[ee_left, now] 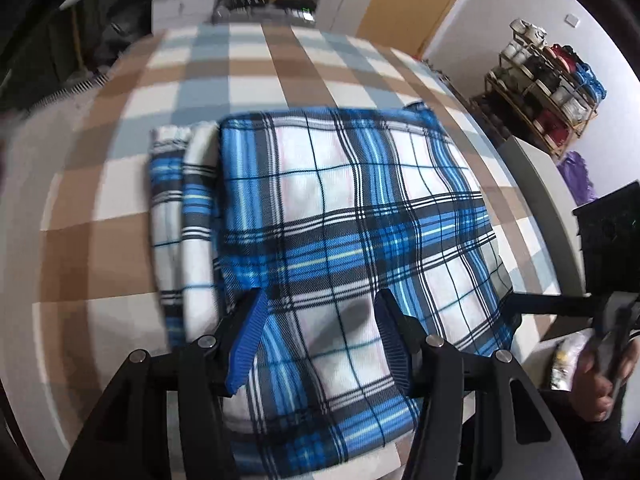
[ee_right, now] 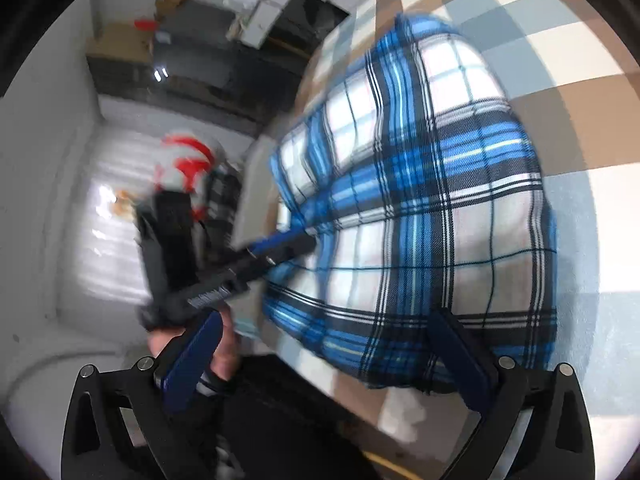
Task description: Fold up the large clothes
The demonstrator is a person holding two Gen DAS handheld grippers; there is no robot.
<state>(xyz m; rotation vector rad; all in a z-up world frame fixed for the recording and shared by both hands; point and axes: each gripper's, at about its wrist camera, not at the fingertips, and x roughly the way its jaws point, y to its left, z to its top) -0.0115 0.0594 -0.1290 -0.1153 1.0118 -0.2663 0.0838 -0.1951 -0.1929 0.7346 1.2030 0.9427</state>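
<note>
Blue plaid garment (ee_left: 352, 216) lies folded beneath the open left hand-held gripper (ee_left: 320, 340).

A checked cover (ee_left: 248, 80) in tan, pale blue and white squares is lying spread across the bed. Beyond its far edge, white drawer units (ee_left: 180, 0) are standing against the back wall, with a wooden door (ee_left: 416, 4) showing just to their right. Against the right-hand wall a wire shelf rack (ee_left: 544, 88) is carrying white crockery on top and red and blue items lower down. Something purple (ee_left: 578, 172) is sitting below the rack. In the right wrist view, a blurred red-and-white object (ee_right: 186, 164) is sitting by a bright window, and cardboard boxes (ee_right: 120, 46) are resting on a dark cabinet.
</note>
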